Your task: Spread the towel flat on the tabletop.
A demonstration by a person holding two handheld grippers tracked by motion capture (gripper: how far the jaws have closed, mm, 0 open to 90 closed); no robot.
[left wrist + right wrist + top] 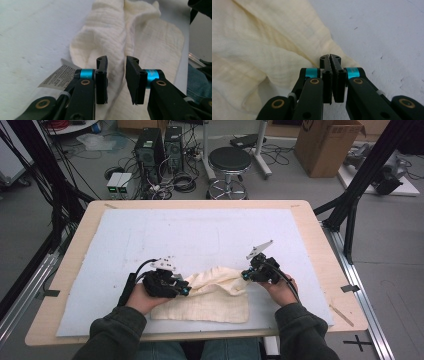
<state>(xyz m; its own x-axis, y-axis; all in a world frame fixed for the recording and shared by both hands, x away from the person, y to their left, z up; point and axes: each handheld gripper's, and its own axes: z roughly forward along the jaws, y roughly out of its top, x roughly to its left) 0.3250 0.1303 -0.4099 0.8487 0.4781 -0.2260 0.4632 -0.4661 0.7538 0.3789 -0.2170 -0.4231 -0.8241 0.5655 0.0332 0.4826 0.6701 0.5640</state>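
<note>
The cream muslin cloth (210, 295) lies half-folded on the tabletop (310, 220). Left gripper (116, 75) jaws parted, gripping nothing; right gripper (331, 63) jaws pinched shut on its corner. Smoothing remains.

Ahead of my two grippers the pale blue mat (200, 235) lies bare right up to the far edge of the table (80, 227), so either hand could sweep forward or out to the sides with nothing to catch on. The one thing in my way is the cream cloth (210, 295), bunched into a raised ridge between my left gripper (186, 290) and my right gripper (245, 275); crossing straight from one to the other means lifting over that fold. In the left gripper view the cloth's white label (56, 76) lies flat beside my jaw. Past the table stand a stool (229, 162) and a cardboard box (327, 145), well apart.
</note>
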